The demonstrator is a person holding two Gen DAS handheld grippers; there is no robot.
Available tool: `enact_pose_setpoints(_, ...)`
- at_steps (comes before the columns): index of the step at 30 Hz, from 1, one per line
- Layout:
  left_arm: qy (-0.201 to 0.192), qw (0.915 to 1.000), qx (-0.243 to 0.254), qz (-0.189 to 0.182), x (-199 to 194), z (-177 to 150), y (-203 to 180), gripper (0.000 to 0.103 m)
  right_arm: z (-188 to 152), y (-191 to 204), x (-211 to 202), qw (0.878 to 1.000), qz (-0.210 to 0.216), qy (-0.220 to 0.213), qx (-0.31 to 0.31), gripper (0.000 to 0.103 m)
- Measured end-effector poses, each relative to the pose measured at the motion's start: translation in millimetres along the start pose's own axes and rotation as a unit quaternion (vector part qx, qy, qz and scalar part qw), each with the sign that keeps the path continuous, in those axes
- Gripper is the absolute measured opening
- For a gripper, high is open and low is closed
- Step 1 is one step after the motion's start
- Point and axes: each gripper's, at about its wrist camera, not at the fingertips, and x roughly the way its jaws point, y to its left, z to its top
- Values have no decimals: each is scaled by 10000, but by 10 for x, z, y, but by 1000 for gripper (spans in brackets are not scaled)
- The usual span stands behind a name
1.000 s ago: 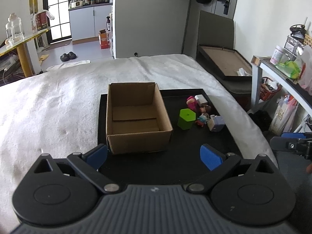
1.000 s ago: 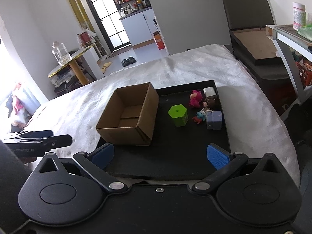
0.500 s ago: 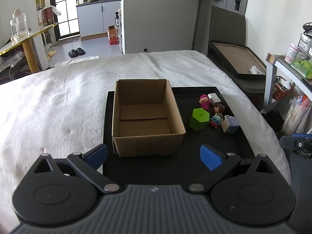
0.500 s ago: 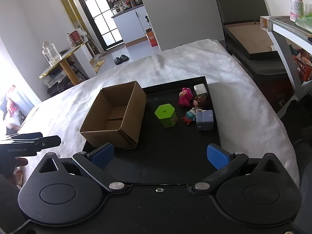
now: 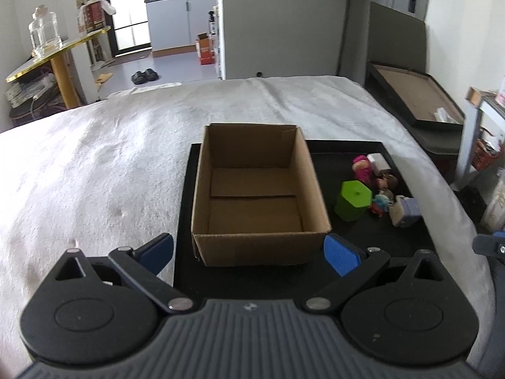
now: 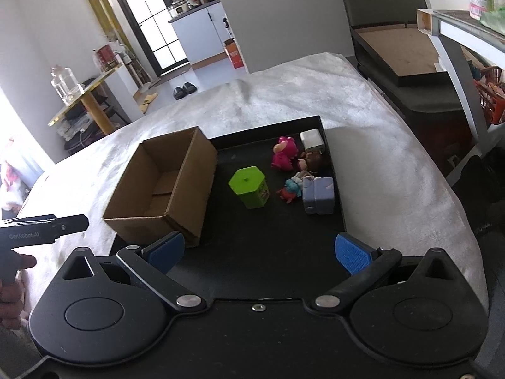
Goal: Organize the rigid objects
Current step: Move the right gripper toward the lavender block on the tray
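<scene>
An empty brown cardboard box (image 5: 255,195) (image 6: 164,186) stands on the left part of a black tray (image 5: 363,243) (image 6: 271,237). To its right sit a green hexagonal container (image 5: 353,200) (image 6: 250,187), a pink figure (image 5: 362,167) (image 6: 285,153), a white block (image 5: 378,161) (image 6: 311,139), a brown-haired doll (image 6: 311,161), a small blue-and-red figure (image 6: 289,190) and a grey-blue box (image 5: 405,211) (image 6: 318,195). My left gripper (image 5: 249,252) is open just in front of the box's near wall. My right gripper (image 6: 260,251) is open over the tray's near part, holding nothing.
The tray lies on a white blanket (image 5: 94,173) (image 6: 394,164) covering a bed. A dark cabinet with a shallow open crate (image 5: 416,101) (image 6: 407,60) stands at the right. A gold table with a glass jar (image 5: 44,36) is far left. A hand (image 6: 11,284) holds the other gripper.
Both grippers have moved in closer to the tray, so the box and toys look larger. The left view has swung so the box is centred. Both stay open.
</scene>
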Motion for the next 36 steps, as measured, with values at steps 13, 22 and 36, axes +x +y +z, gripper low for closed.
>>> enact_pose_setpoints(13, 85, 9973, -427, 586, 395, 83, 106, 101, 77, -109, 338, 9994, -307, 82, 118, 103)
enact_pose_setpoints(22, 101, 9946, -586, 847, 639, 82, 155, 100, 134, -163, 567, 9984, -535, 69, 166, 103)
enact_pose_setpoints(36, -76, 9868, -720, 1446, 968, 95, 240, 90, 168, -221, 1024, 9939, -1050, 143, 294, 98)
